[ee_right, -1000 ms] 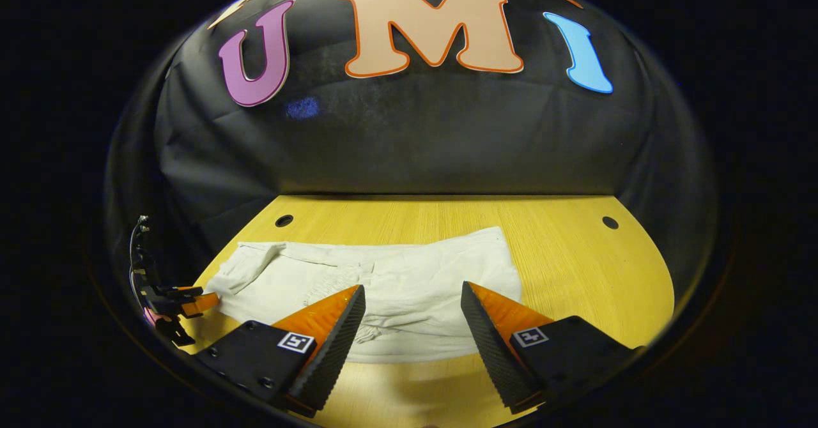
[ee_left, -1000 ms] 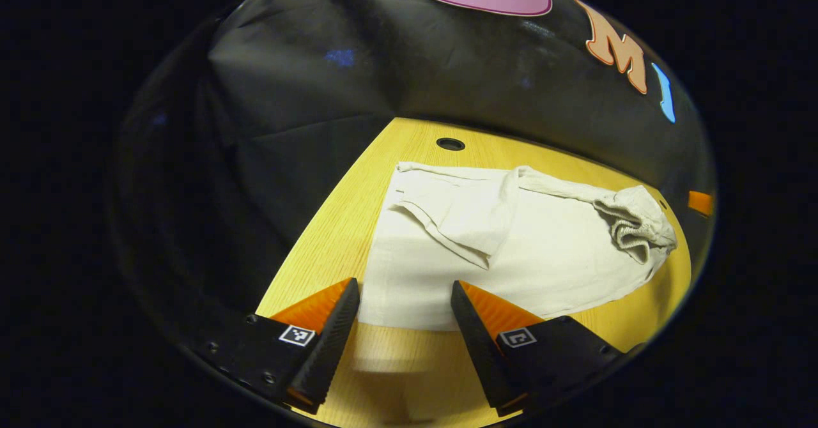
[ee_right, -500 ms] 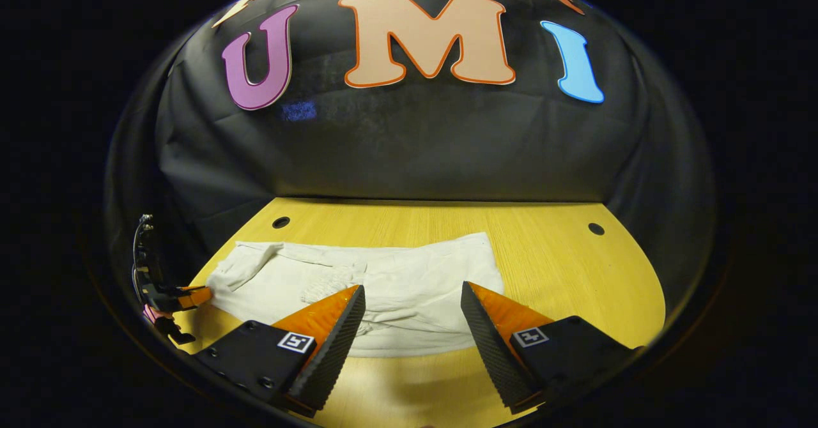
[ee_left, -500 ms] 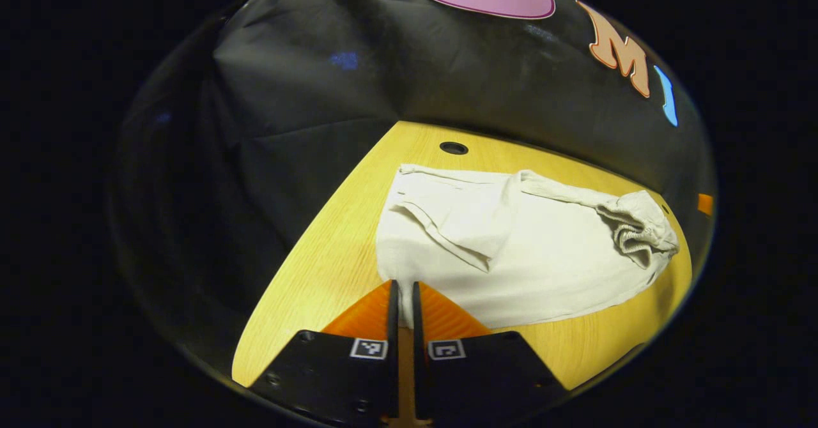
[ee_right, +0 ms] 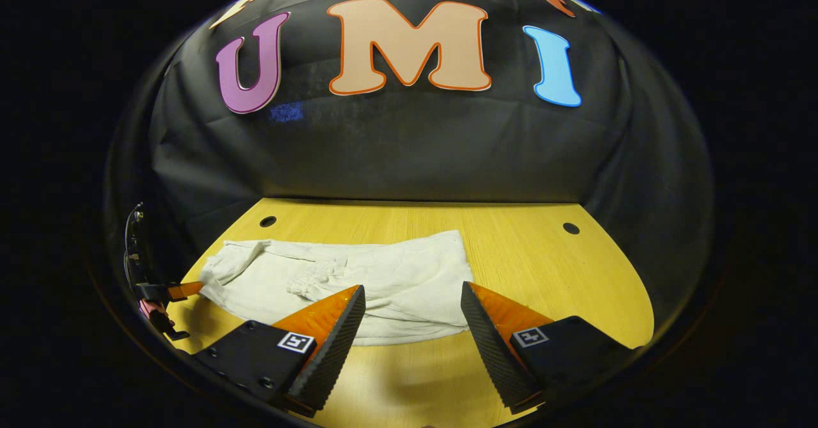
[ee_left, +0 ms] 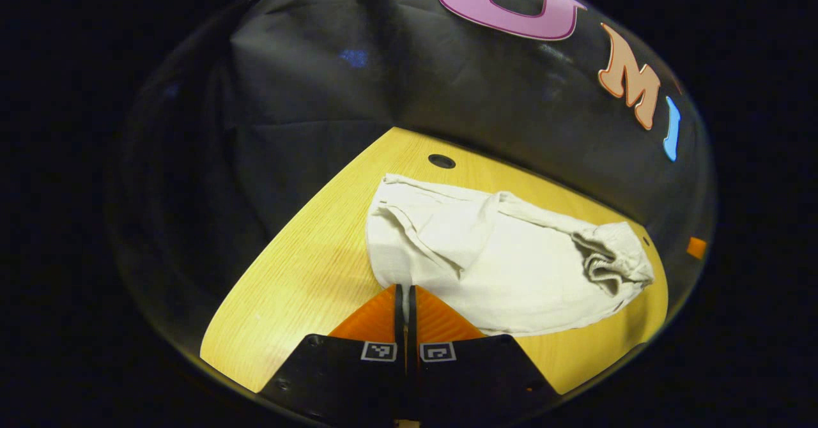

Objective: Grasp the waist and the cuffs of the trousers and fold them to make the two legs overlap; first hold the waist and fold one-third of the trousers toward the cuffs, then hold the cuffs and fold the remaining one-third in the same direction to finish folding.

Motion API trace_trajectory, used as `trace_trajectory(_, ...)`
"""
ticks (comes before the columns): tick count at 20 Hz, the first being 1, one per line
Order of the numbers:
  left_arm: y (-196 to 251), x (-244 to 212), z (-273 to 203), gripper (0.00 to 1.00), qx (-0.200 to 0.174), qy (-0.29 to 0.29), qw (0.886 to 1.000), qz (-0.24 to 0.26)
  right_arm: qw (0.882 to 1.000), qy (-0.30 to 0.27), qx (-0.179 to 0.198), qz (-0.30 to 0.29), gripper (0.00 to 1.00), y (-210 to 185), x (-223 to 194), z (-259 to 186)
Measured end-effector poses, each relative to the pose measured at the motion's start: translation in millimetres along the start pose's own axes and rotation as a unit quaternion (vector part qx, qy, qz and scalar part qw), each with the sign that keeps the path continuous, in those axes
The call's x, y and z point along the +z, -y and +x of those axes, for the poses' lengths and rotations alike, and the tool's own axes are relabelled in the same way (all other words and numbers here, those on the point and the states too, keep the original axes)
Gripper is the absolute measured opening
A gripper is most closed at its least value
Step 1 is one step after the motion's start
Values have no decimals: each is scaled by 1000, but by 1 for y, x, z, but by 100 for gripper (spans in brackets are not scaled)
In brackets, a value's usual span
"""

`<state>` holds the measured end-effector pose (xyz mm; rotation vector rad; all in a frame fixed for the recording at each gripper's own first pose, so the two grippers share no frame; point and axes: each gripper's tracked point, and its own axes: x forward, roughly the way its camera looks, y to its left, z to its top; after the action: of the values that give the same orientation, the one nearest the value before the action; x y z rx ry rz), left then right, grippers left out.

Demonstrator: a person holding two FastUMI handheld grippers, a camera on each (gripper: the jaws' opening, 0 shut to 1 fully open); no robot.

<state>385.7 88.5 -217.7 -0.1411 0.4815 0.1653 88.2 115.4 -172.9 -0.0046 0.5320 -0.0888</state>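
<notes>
Left hand-held gripper (ee_left: 402, 287): fingers pressed together on the near edge of the trousers (ee_left: 505, 262), pinching the cloth at the cuff end; in the right gripper view it shows at the far left (ee_right: 182, 289), its tip touching the same cloth end.
Trousers: pale cream, lying flat on the desk (ee_left: 300, 287), stretched from the left side toward the middle; a loose fold lies over the upper layer.
Waist (ee_left: 610, 262): gathered and bunched at the end far from the left hand-held gripper; in the right gripper view the gathers (ee_right: 316, 278) sit just beyond the right hand-held gripper's left finger.
Right hand-held gripper (ee_right: 412, 303): fingers spread wide, holding nothing, poised over the near edge of the trousers (ee_right: 396, 287).
Desk: light wood, with small round holes (ee_right: 571, 228) near its back corners.
</notes>
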Motion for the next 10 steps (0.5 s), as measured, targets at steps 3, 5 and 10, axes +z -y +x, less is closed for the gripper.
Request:
trace_trajectory(3, 20, 14, -7, 0, -19, 18, 999, -20, 1000, 1, -3, -2, 96, 10, 1, -3)
trace_trajectory(5, 35, 27, -14, 0, -33, 33, 998, -30, 1000, 3, -2, -2, 96, 16, 1, -6)
trace_trajectory(10, 87, 53, -22, 0, -61, 59, 996, -38, 1000, 3, 7, -4, 96, 38, 1, -9)
